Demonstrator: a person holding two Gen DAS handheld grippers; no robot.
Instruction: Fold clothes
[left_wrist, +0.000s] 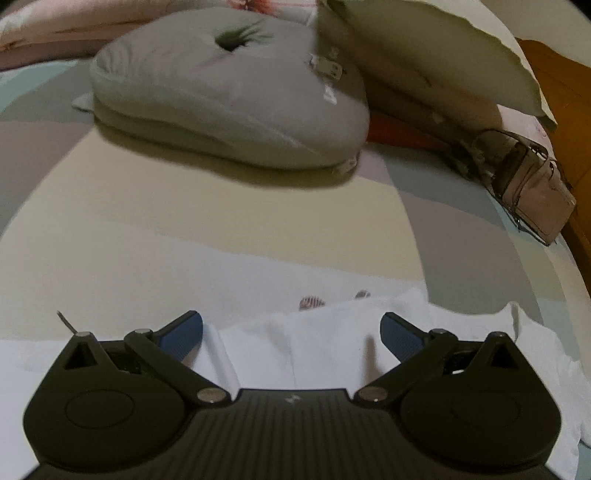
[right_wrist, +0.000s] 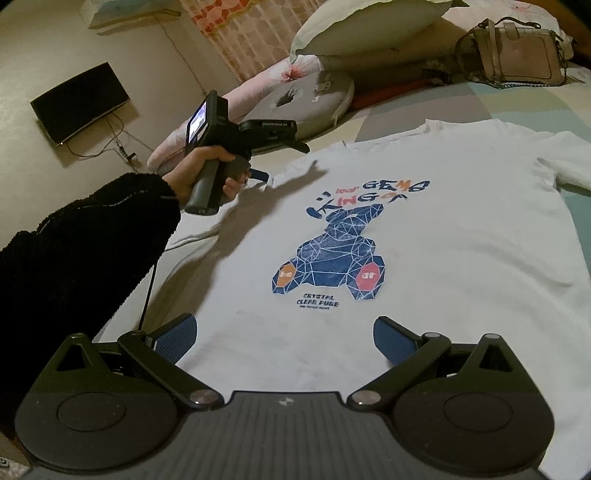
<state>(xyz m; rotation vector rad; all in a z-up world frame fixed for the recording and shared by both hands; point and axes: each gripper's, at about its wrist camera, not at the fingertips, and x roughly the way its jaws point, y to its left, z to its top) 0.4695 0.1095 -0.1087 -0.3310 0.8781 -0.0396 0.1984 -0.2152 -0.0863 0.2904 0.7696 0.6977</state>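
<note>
White T-shirt (right_wrist: 424, 236) lies spread flat, print side up, on the bed (right_wrist: 554, 107) in front of you, its blue bear print facing your right gripper, neckline toward the pillows. In the left wrist view you see only its white cloth (left_wrist: 295, 350), bunched a little just ahead of the fingers. Your right gripper (right_wrist: 284, 338) hovers over the shirt's lower part with its fingers spread wide, holding nothing. Your left gripper (left_wrist: 291, 338) is low over the shirt's edge, fingers likewise wide apart and empty; in the right wrist view you see it (right_wrist: 258, 175) gripped in your left hand (right_wrist: 201, 168), black fuzzy sleeve (right_wrist: 85, 240) behind, at the shirt's left shoulder. Beyond the shirt sits a grey round cushion (left_wrist: 229, 85), beside it a cream pillow (left_wrist: 436, 48), and near the bed's edge a beige handbag (right_wrist: 513, 51). A dark screen (right_wrist: 79, 101) hangs on the wall.
</note>
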